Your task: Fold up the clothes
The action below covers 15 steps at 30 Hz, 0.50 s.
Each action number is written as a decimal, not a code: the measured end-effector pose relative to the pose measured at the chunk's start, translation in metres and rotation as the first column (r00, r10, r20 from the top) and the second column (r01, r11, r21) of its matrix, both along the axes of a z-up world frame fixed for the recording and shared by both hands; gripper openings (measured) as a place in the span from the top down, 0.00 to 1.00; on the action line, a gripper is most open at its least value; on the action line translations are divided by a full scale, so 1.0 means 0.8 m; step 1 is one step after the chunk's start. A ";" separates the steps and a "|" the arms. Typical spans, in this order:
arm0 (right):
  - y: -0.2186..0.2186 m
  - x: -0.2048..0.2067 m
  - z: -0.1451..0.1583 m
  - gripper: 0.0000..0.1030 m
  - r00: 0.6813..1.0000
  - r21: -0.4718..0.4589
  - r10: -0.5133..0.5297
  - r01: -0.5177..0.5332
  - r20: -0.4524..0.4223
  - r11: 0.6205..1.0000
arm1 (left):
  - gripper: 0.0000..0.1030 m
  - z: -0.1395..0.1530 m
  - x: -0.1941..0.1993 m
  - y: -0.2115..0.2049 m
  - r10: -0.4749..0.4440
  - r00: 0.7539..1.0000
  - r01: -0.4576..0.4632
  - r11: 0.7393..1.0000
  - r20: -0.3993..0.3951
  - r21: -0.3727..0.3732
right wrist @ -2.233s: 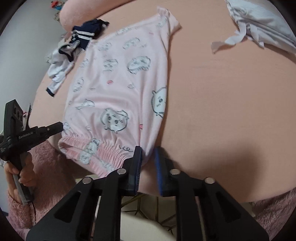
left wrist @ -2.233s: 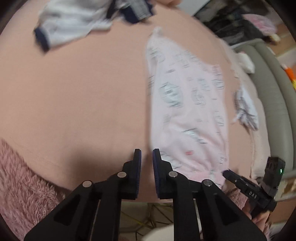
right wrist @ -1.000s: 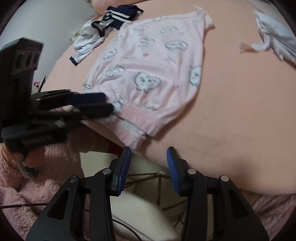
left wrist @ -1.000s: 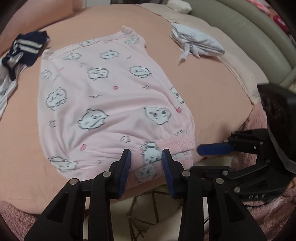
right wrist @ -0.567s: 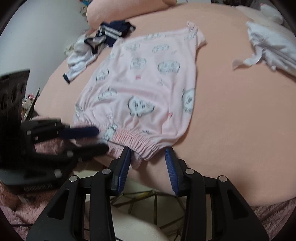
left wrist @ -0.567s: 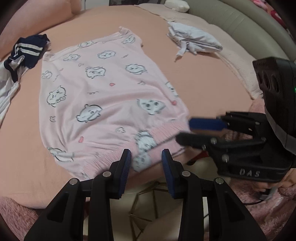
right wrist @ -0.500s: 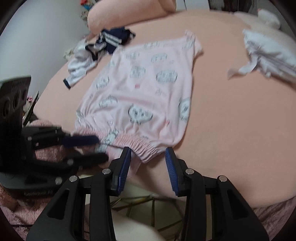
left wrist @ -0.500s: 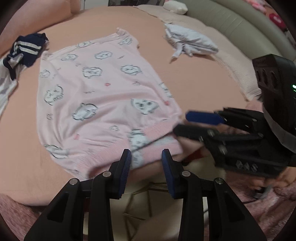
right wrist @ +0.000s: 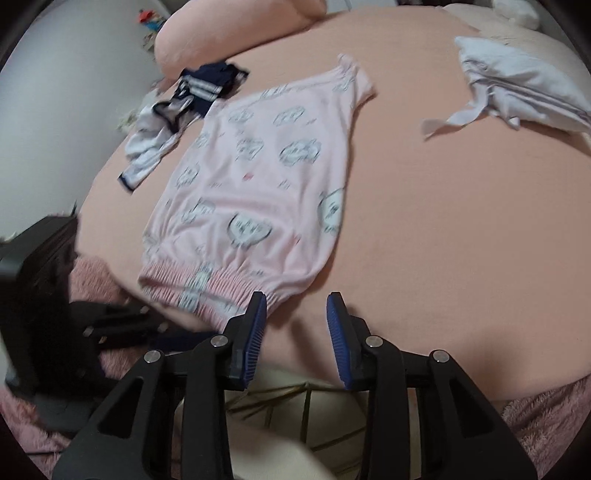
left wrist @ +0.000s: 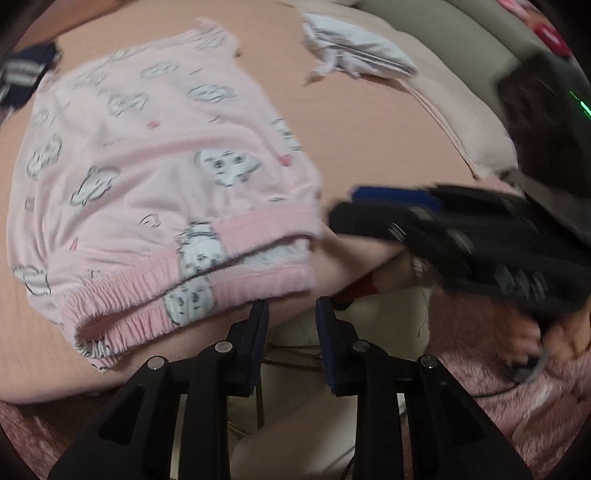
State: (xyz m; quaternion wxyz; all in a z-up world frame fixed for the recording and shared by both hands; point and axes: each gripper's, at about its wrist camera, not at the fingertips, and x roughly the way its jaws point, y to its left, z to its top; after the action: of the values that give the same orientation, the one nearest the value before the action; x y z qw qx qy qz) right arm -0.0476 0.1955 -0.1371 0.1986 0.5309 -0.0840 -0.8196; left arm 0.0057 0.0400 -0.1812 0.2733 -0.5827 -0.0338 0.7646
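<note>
The peach-sheeted bed (right wrist: 424, 229) is carrying everything here. The pink printed pajama shorts (right wrist: 258, 192) are lying spread flat across it, leg hems toward the far side, the gathered elastic waistband (left wrist: 155, 299) sitting at the near edge and hanging slightly over it. A second ago the same garment was lying much the same way, but both tools were standing farther back; they are now closing in on the waistband from either end.

A folded pale-lilac garment (right wrist: 524, 85) is resting well apart on the right, and a rumpled navy-and-white top (right wrist: 177, 114) is lying just beside the shorts' far left corner, near a pink pillow (right wrist: 236, 22).

The left tool (left wrist: 291, 314) is standing released, its pads apart just below the waistband and gripping nothing. The right tool (right wrist: 295, 306) is likewise released, one blue pad (right wrist: 255, 332) touching or nearly touching the waistband's right corner; in the left view it is blurring with motion beside that same corner.

Judging by this approach, the shorts are being lined up for a pinch at the waistband, though whether a lengthwise or crosswise fold is coming cannot be told. The overhanging hem is looking loose and could slip off the edge.
</note>
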 end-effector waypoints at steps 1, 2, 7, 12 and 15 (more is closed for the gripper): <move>-0.006 0.004 0.003 0.66 0.999 0.027 0.029 -0.028 -0.016 0.999 | 0.73 -0.002 -0.003 -0.003 0.021 1.000 -0.021 1.000 0.010 0.014; -0.012 0.007 0.006 0.66 0.998 0.055 0.058 -0.056 -0.031 0.997 | 0.78 0.000 -0.003 -0.006 0.036 0.999 -0.036 0.999 -0.001 0.016; -0.035 0.014 0.005 0.66 0.989 0.109 0.135 -0.128 -0.064 0.986 | 0.86 0.009 -0.007 -0.021 0.113 0.992 -0.112 0.993 -0.053 0.024; -0.048 0.007 0.000 0.67 0.984 0.131 0.156 -0.144 -0.082 0.981 | 0.86 0.013 -0.014 -0.037 0.178 0.981 -0.174 0.983 -0.075 0.052; -0.058 0.003 -0.009 0.68 0.985 0.173 0.155 -0.140 -0.078 0.975 | 0.86 0.009 -0.022 -0.043 0.188 0.980 -0.185 0.981 -0.064 0.059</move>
State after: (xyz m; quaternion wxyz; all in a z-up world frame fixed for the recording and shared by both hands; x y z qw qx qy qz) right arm -0.0450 0.1492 -0.1447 0.2172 0.5127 0.0338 -0.8300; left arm -0.0119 0.0054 -0.1736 0.2167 -0.5429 -0.0989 0.8053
